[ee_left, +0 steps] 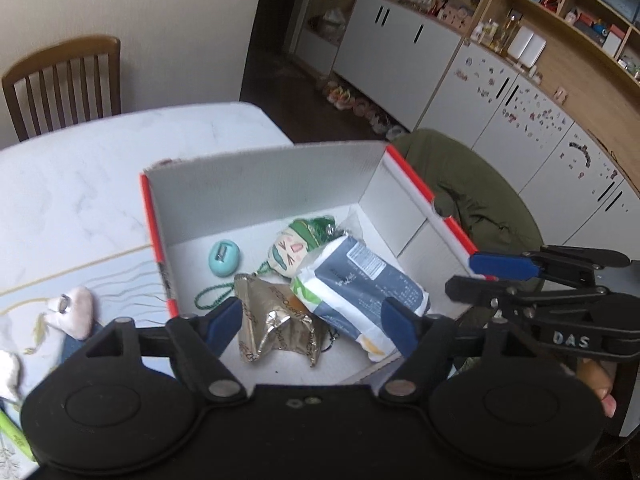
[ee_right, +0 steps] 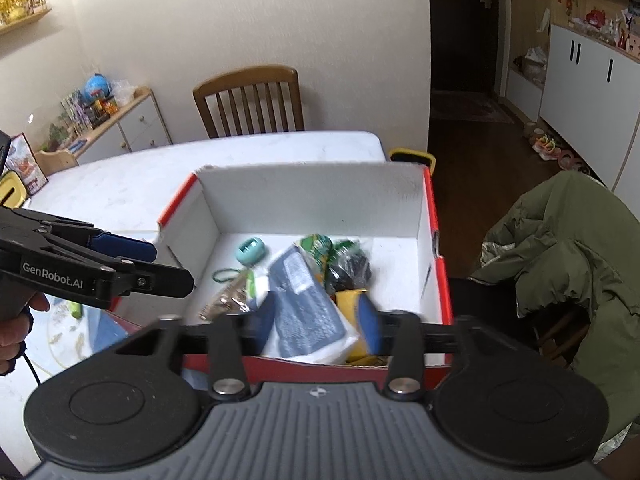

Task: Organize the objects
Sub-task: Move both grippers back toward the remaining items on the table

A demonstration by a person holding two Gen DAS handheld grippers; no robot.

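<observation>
Where packets lie heaped, red-edged white box (ee_left: 256,196)

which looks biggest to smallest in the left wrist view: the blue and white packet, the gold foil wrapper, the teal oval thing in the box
1. blue and white packet, clearly the largest.
2. gold foil wrapper, somewhat smaller, though it is crumpled and partly under the packet.
3. teal oval thing, smallest; it lies farther from the camera, but the gap looks real.

- The box (ee_left: 256,188) was white inside with red-orange edges.
- The packet (ee_left: 360,280) was navy and white with a green patch.
- The wrapper (ee_left: 272,320) was crinkled gold foil.
- The small oval case (ee_left: 224,258) was turquoise.
- The jacket (ee_right: 568,240) was olive green.
- The table (ee_left: 80,184) was white marble-patterned.
</observation>
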